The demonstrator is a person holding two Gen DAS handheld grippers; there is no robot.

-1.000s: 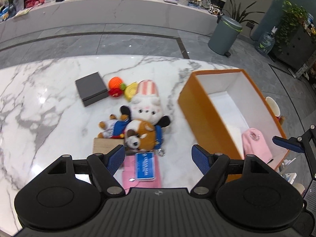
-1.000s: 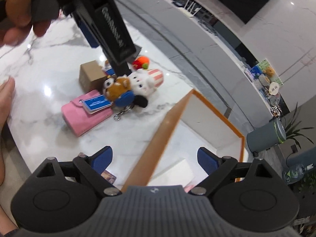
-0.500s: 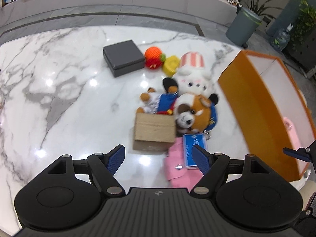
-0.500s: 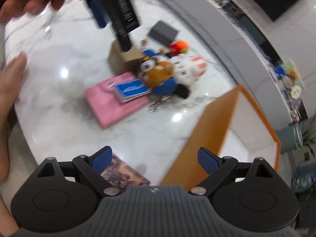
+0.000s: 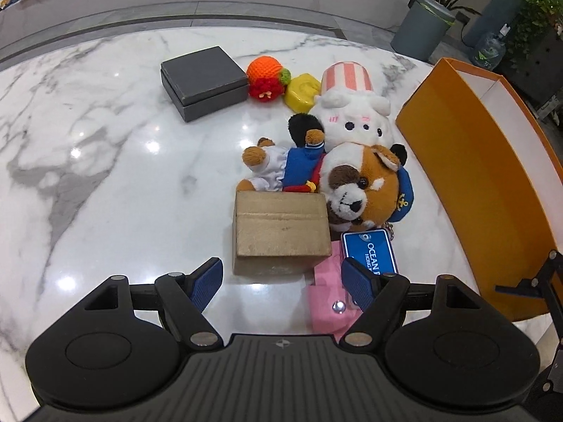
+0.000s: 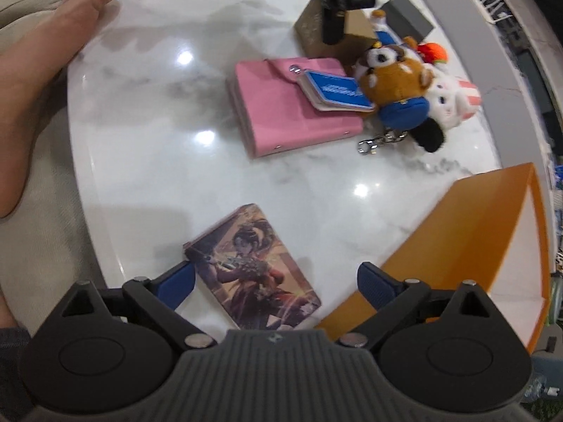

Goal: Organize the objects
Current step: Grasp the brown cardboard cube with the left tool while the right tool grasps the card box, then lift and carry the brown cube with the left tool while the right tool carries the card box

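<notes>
On the marble table (image 5: 105, 190) a small cardboard box (image 5: 281, 234) lies just ahead of my left gripper (image 5: 283, 283), which is open and holds nothing. Beside the box lie a pink wallet (image 5: 325, 302) with a blue tag (image 5: 369, 251), a brown plush dog (image 5: 359, 190) and a white plush (image 5: 352, 112). My right gripper (image 6: 276, 285) hangs low over an illustrated card box (image 6: 251, 267), which lies between its opening jaws untouched. The orange box (image 6: 468, 246) stands open to the right.
A grey box (image 5: 204, 81), an orange crocheted ball (image 5: 265, 77) and a yellow toy (image 5: 302, 91) lie at the far side. A person's hand (image 6: 45, 81) rests at the table's near left edge. A bin (image 5: 422, 26) and plants stand on the floor beyond.
Both grippers have come down toward the table. The cardboard box now lies right before my left gripper, and the card box has come between my right gripper's fingers, which have spread a little.
</notes>
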